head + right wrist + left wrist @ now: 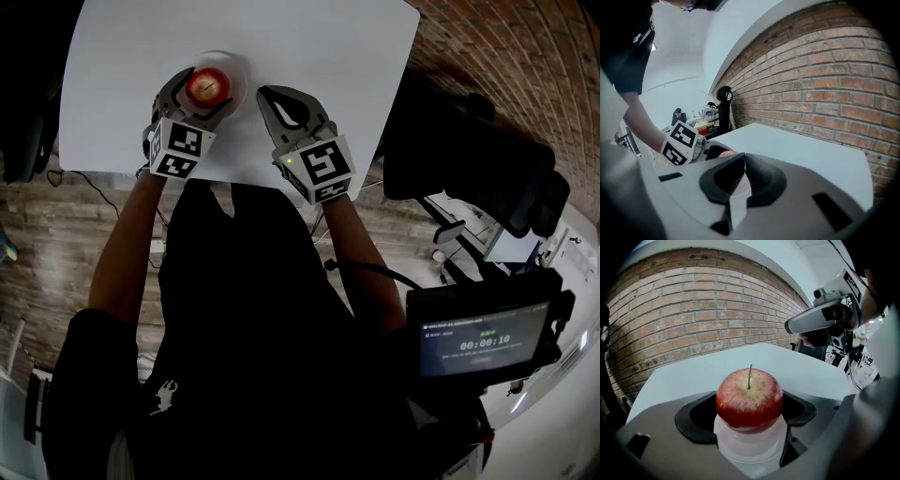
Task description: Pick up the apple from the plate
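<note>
- One person in a black shirt [244,319] stands at the near edge of the table, holding two grippers.
- One screen device [483,339] showing a timer sits close at the person's right side, off the table.
- Each of the two grippers carries one marker cube: left cube [178,148], right cube [320,170].
- Right gripper [267,96]: its jaws are closed tip to tip with nothing between them. It rests over bare table just beside the plate.
- Left gripper [208,80]: its jaws stand wide with the apple between them. One black pad [696,416] sits close on each side of the fruit; whether the pads press on it cannot be told.
- One apple [749,401], red with its stem upright, sits on the plate inside the left gripper's jaws.
- One plate [750,450], small and white, lies on the table near its left side in the head view.
- One white table [319,42] carries the plate and apple.
- Obstruction: in the right gripper view the left gripper's body and cube hide most of the apple.
- One dark chair [478,159] stands off the table's right edge.
- One brick wall [693,315] rises behind the far edge of the table.
</note>
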The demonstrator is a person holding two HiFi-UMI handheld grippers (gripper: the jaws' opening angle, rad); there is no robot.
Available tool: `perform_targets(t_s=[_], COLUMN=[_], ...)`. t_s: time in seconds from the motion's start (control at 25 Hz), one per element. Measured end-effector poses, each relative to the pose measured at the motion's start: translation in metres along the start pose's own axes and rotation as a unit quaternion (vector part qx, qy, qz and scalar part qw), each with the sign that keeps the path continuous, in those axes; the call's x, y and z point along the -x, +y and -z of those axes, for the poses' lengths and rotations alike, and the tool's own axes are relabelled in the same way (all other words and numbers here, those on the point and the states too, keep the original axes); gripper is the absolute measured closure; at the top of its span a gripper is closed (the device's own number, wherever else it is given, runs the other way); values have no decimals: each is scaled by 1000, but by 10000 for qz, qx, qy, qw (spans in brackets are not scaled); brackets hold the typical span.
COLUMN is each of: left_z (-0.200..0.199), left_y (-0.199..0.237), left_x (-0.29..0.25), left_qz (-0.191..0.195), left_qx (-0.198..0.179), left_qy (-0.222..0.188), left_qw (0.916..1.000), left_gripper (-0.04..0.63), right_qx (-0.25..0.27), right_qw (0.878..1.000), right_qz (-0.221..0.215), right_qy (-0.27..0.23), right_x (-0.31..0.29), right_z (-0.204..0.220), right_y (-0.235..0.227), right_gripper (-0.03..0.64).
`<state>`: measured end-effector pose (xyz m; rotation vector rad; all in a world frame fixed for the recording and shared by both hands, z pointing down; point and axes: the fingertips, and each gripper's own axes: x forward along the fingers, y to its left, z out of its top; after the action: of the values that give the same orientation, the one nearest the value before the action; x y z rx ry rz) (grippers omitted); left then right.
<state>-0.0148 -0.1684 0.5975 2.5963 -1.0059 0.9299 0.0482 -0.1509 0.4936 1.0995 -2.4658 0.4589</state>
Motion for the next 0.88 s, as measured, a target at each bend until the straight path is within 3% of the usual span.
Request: perform_targets(t_s=[0.88], left_z=[-43], left_y=[-2], left_x=[61], left_qz=[-212], left_qx=[-51], left_qy=[-397], left_qw=[9990], left_gripper=[186], right_qx=[71], right_qw=[9979], right_qz=[332], right_qy=[-554], right_x=[33], right_z=[-31], right_y=[17], right_gripper=[612])
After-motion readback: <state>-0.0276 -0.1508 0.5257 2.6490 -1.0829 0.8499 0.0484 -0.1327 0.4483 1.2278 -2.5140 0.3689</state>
